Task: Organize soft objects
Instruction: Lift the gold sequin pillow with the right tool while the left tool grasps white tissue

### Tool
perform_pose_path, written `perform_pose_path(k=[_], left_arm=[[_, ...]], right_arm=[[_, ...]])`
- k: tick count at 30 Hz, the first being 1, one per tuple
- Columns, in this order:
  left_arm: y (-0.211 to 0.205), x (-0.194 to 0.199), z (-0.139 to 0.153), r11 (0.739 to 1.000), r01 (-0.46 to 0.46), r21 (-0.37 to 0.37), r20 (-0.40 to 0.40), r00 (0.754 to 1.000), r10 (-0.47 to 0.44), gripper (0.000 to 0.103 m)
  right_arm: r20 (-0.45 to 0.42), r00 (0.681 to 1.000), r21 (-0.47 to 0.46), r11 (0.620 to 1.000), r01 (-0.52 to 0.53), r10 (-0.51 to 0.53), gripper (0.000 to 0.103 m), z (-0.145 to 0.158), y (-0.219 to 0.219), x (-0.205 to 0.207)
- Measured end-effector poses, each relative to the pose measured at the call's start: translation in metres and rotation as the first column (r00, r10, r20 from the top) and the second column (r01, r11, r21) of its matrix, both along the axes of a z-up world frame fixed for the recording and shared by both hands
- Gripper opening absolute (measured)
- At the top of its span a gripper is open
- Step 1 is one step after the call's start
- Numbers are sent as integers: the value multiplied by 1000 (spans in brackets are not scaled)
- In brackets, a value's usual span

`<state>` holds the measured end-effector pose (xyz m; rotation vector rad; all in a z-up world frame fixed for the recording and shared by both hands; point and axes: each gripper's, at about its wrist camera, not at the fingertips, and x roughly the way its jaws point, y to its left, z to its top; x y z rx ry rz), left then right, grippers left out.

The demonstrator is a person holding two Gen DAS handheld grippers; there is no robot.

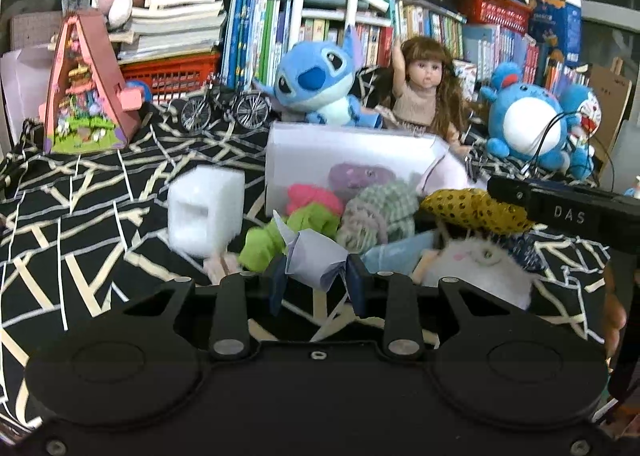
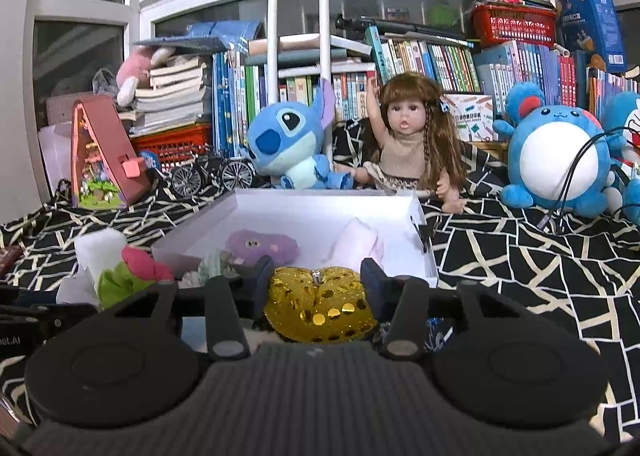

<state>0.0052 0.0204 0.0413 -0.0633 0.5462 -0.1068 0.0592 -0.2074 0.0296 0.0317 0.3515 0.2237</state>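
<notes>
In the left wrist view my left gripper (image 1: 316,281) is shut on a white folded soft piece (image 1: 310,254), held just above the patterned cloth. Past it lie a green cloth (image 1: 276,238), a pink soft item (image 1: 314,196), a green checked bundle (image 1: 378,212) and a white fluffy plush (image 1: 476,266). In the right wrist view my right gripper (image 2: 318,277) has both pads against a gold sequined heart (image 2: 320,306), in front of the white box (image 2: 425,256). A purple plush (image 2: 262,244) and a pale pink soft item (image 2: 356,244) lie in the box.
A white foam block (image 1: 206,208) stands left of the pile. Behind the box sit a blue Stitch plush (image 2: 288,144), a doll (image 2: 404,144), a round blue plush (image 2: 556,160), a model bicycle (image 2: 208,176) and a pink toy house (image 2: 100,160). Bookshelves fill the back.
</notes>
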Motion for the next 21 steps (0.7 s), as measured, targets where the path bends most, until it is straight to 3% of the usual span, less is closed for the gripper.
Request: perform_pose_path(k=[8,16,21], left_arm=[[8,16,24,999,12,-35,44,999,-10,30],[12,60,51,999,13,-40,90,996,-10,30],[11,105,56,996,33,-80,40,999,-30,30]], right_arm=[[46,999,12,1000,13,-13,46,16,-4,1],[73,996,59,998,37,-41,45,37,-16,23],[64,997,85,996,39,-44,45,50,-20,55]])
